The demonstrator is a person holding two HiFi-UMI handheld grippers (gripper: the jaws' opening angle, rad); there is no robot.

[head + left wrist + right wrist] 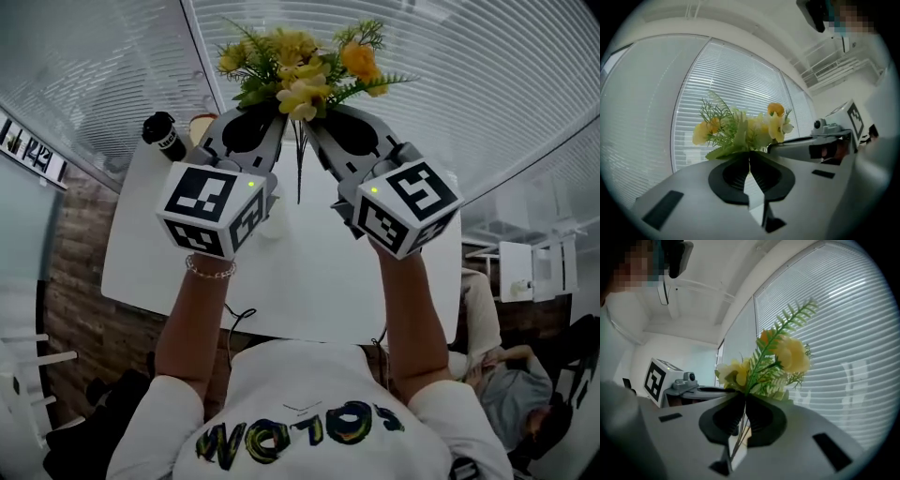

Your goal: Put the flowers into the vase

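A bunch of yellow artificial flowers with green fern leaves [300, 70] is held up above the white table [319, 281]. Its thin dark stems [299, 164] hang down between the two grippers. The left gripper [279, 105] is shut, and the flowers [745, 131] rise straight from its tips [749, 157]. My right gripper [317, 111] is shut on stems that run between its jaws [744, 397], with blooms [773, 362] above them. Both grippers meet tip to tip at the bunch. A white round thing [274, 228] peeks from under the left marker cube; I cannot tell if it is the vase.
A black lidded cup [164, 134] and a tan object [200, 122] stand at the table's far left corner. Window blinds [487, 84] run behind the table. A person [525, 394] sits at the lower right, and a brick wall [75, 272] lies at the left.
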